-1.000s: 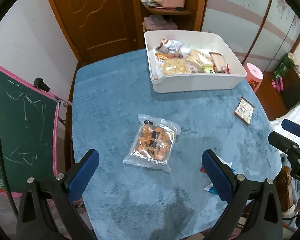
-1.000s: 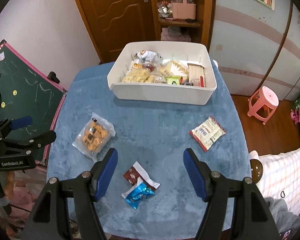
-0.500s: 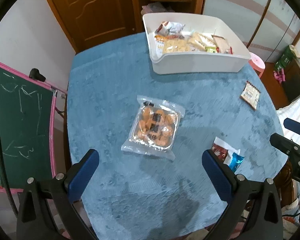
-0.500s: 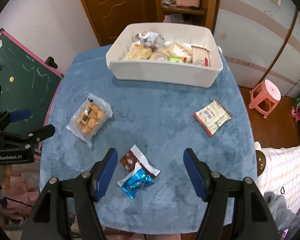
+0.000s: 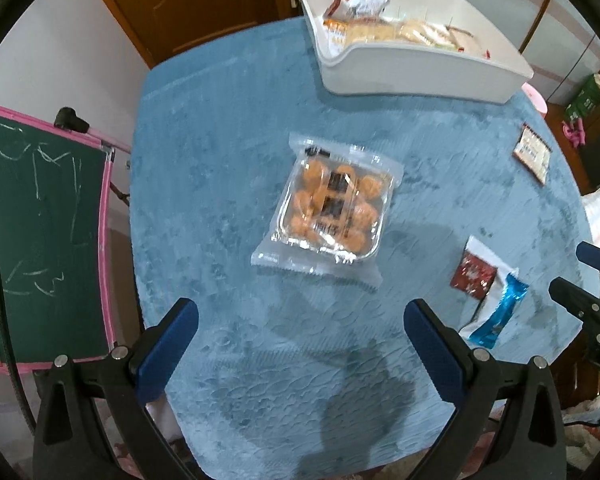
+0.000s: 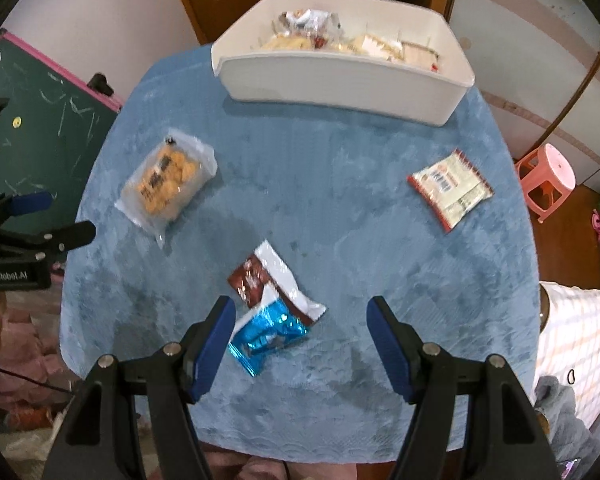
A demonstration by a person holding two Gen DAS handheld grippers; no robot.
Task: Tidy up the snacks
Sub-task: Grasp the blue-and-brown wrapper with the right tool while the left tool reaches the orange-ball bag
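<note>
A white bin [image 5: 416, 64] [image 6: 340, 80] holding several snack packs stands at the far side of the blue table. A clear pack of orange cookies [image 5: 332, 212] [image 6: 168, 184] lies mid-table, just beyond my open left gripper [image 5: 300, 320]. A brown-and-white packet [image 6: 268, 280] [image 5: 474, 272] and a shiny blue packet [image 6: 268, 334] [image 5: 500, 312] lie together just ahead of my open right gripper [image 6: 302, 322], the blue one by its left finger. A red-and-white packet [image 6: 450, 188] [image 5: 534, 154] lies alone at the right. Both grippers hold nothing.
A green chalkboard with a pink frame [image 5: 44, 240] [image 6: 48, 108] stands left of the table. A wooden door and shelf are behind the bin. A pink stool [image 6: 548, 180] is on the floor at right. The table's near edge is rounded.
Both grippers have lowered and moved forward toward the table; the cookie pack and the two small packets appear larger and closer. Both stay open.
</note>
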